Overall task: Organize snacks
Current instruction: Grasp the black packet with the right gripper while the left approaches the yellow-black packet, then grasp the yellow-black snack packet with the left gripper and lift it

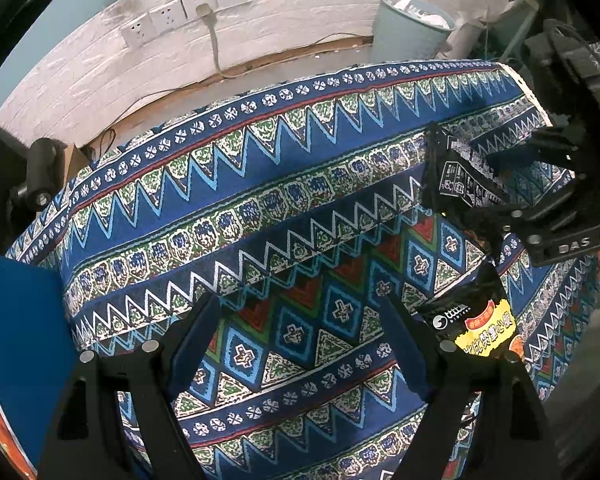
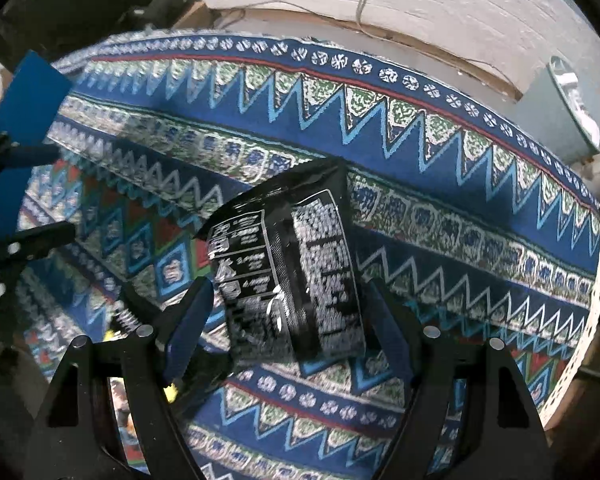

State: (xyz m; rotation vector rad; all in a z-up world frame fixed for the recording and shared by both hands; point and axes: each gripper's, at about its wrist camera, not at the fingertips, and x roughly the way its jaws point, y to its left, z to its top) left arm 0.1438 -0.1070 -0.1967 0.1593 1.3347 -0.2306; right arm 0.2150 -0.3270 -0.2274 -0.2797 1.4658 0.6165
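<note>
The table is covered with a patterned blue cloth [image 1: 260, 184] printed with zigzag bands and diamonds. The left gripper [image 1: 300, 340] hangs over the middle of the cloth with its jaws wide apart and nothing between them.

The right gripper [image 2: 288, 320] is over the right part of the table. A black snack packet [image 2: 292, 264] with white printed text sits between its blue-padded fingers [image 2: 188, 320]. The fingers stand well apart, and whether they press the packet cannot be told from the right wrist view. In the left wrist view the same packet [image 1: 460, 176] appears at the tips of the right gripper [image 1: 512, 184], raised off the cloth and tilted.

A second snack packet [image 1: 480, 320], black with a yellow and orange label, lies on the cloth just beside the left gripper's right finger, below the raised packet.

A flat blue panel [image 1: 20, 320] stands at the left edge of the table. Behind the table is a white brick-textured wall with a row of sockets [image 1: 184, 12], one with a cable plugged in. A pale grey bin [image 1: 408, 28] stands on the floor at the far right corner.
</note>
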